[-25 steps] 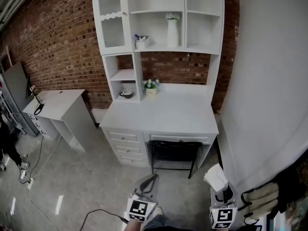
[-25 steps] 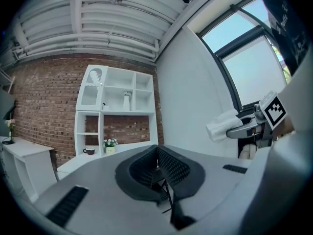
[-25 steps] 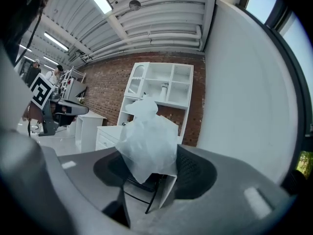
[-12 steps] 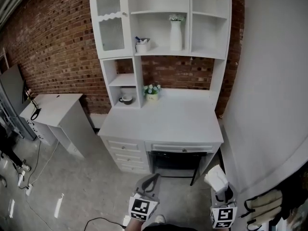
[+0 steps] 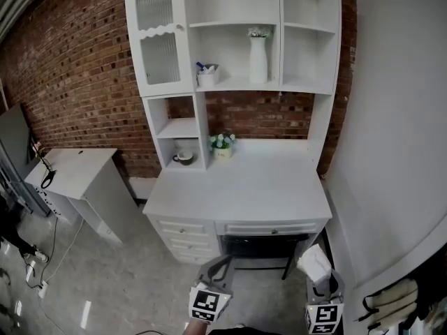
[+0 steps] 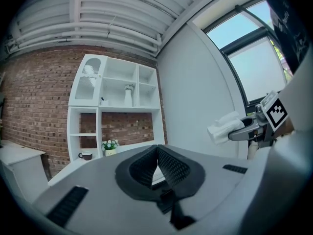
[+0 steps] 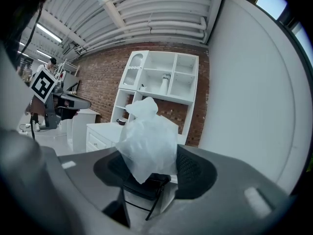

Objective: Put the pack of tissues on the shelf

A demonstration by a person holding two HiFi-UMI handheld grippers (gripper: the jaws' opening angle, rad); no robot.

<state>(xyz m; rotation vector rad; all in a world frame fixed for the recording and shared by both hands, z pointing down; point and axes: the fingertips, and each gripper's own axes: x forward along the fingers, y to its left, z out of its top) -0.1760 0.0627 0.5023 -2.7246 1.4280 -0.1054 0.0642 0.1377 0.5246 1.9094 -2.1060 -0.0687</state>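
- In the head view, 1 pack of tissues (image 5: 313, 262) is seen gripped in the right gripper (image 5: 320, 278) at the near right. It is well apart from the shelf (image 5: 304, 54), which stands at the far side on the desk (image 5: 258, 180). The left gripper (image 5: 215, 269) is held at the near left.
- Also counted there: 2 grippers, 1 vase (image 5: 258, 56), 1 flowerpot (image 5: 222, 146) and 1 cup (image 5: 184, 157).
- In the left gripper view, its jaws are seen pressed together with nothing between them. The pack is seen at the right, sticking out of the other gripper.
- In the right gripper view, both pads are pressed on the white pack, which stands up between them. The shelf is seen far beyond it.
- The carrying step is judged to be in hand, and the placing is not yet done. For the next move, the pack would have to be brought over the desk, raised to a free compartment and set down. Only then would the jaws be opened.
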